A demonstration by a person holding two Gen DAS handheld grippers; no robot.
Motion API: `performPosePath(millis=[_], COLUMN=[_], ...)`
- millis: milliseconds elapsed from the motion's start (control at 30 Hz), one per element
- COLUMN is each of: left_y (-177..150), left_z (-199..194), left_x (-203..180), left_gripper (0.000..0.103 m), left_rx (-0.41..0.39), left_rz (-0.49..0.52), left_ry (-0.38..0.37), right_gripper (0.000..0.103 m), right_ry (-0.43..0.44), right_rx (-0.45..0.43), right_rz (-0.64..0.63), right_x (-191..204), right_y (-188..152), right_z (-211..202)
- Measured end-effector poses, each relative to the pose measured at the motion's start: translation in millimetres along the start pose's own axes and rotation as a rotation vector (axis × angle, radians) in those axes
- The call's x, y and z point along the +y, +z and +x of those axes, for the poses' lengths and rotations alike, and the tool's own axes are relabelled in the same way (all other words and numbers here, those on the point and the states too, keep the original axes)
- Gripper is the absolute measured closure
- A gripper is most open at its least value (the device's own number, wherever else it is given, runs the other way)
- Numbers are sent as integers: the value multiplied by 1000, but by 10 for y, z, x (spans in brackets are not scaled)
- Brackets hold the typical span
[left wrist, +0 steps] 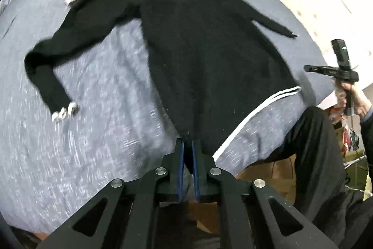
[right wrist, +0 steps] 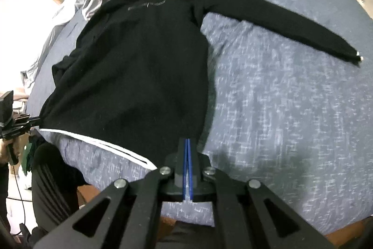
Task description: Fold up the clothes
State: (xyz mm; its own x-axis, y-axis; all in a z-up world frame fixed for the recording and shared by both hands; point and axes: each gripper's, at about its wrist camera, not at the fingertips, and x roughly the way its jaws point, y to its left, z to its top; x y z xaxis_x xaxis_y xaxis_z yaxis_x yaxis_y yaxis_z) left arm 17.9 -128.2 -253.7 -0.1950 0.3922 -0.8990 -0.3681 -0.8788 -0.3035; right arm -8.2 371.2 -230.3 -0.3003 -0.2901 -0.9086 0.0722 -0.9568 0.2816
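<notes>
Both tongs are pinched tight on the bottom hem of the black sweater [right wrist: 139, 76], the left gripper [left wrist: 188, 144] at one corner, the right gripper [right wrist: 187, 144] at the other. Uneven pulling could probably bunch it. Beyond them it lies flat on the grey bedspread [right wrist: 279, 109], sleeves spread, collar farthest.
</notes>
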Motion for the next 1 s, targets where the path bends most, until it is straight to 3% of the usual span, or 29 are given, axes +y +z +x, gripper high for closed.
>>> performPosePath(millis=[200,267,333,367,433,667,700,733,767,833,1000], left_y=[32,77,130,159,207,299,307,316,323,341,370], left_z=[245,250,216,202,243,588,623,656,674,671,508], left_x=[112,107,103,106,129,156,159,162,165,140,8], left_gripper=[93,82,76,73,56,54,54,55,58,96,96], left_rx=[39,31,12,3,3,52,55,59,59,58,29], left_rz=[-56,-57,-53,-55,-71,-93,-92,-90,-91,-84,-29], left_ry=[-16,3,6,-2,-1,23,25,26,22,9,13], right_gripper=[99,86,59,58,58,58,66,82,86,97,98], right_ry=[45,50,66,76,84,86,84,81,76,69,38], right_rx=[68,79,98,108,119,148,144,137,125,99,44], right_rz=[40,43,43,42,47,84,88,87,84,70,13], right_x=[0,12,31,42,56,108,110,109,111,126,186], right_y=[-2,1,-6,-13,-22,-68,-78,-88,-96,-105,-107], right_z=[192,228,276,309,371,626,638,633,618,552,279])
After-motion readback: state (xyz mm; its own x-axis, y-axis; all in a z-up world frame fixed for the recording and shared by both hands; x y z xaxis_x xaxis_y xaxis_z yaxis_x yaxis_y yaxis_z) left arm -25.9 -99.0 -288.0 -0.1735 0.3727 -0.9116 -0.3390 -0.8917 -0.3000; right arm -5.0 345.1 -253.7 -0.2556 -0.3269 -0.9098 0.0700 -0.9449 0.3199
